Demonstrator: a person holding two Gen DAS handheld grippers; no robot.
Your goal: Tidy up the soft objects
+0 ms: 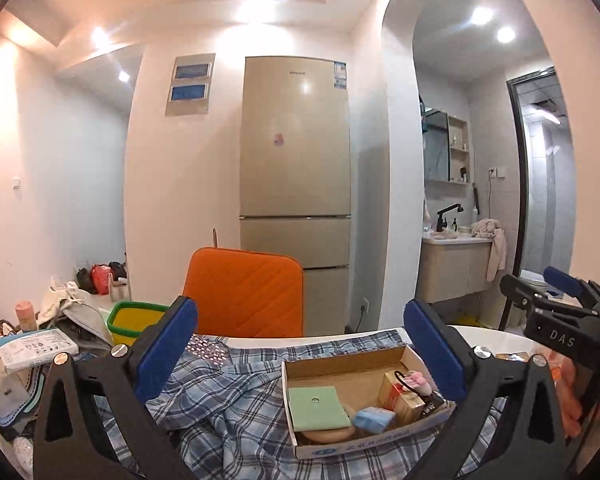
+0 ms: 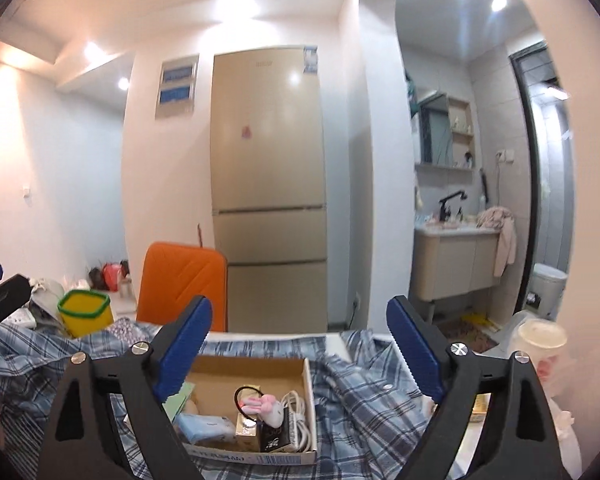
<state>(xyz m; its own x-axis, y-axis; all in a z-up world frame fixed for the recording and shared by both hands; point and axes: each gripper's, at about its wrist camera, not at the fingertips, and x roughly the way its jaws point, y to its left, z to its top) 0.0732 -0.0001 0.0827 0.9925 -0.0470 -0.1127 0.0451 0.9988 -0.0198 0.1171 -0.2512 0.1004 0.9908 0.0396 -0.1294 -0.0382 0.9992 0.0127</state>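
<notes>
A blue plaid shirt (image 1: 220, 396) lies crumpled over the table; it also shows in the right wrist view (image 2: 364, 392). On it sits an open cardboard box (image 1: 352, 364) holding a green cloth (image 1: 316, 406), a blue packet (image 1: 374, 420), a small yellow carton and a pink plush hair tie (image 2: 260, 402). The box shows in the right wrist view (image 2: 256, 364) with a white cable. My left gripper (image 1: 300, 344) is open and empty above the shirt and box. My right gripper (image 2: 300, 344) is open and empty above the box; it also shows in the left wrist view (image 1: 560, 296).
An orange chair (image 1: 244, 292) stands behind the table before a gold fridge (image 1: 294, 160). A yellow bin with green rim (image 2: 85, 312) and clutter sit at the left. A lidded plastic cup (image 2: 540, 340) stands at the right. A bathroom sink lies beyond.
</notes>
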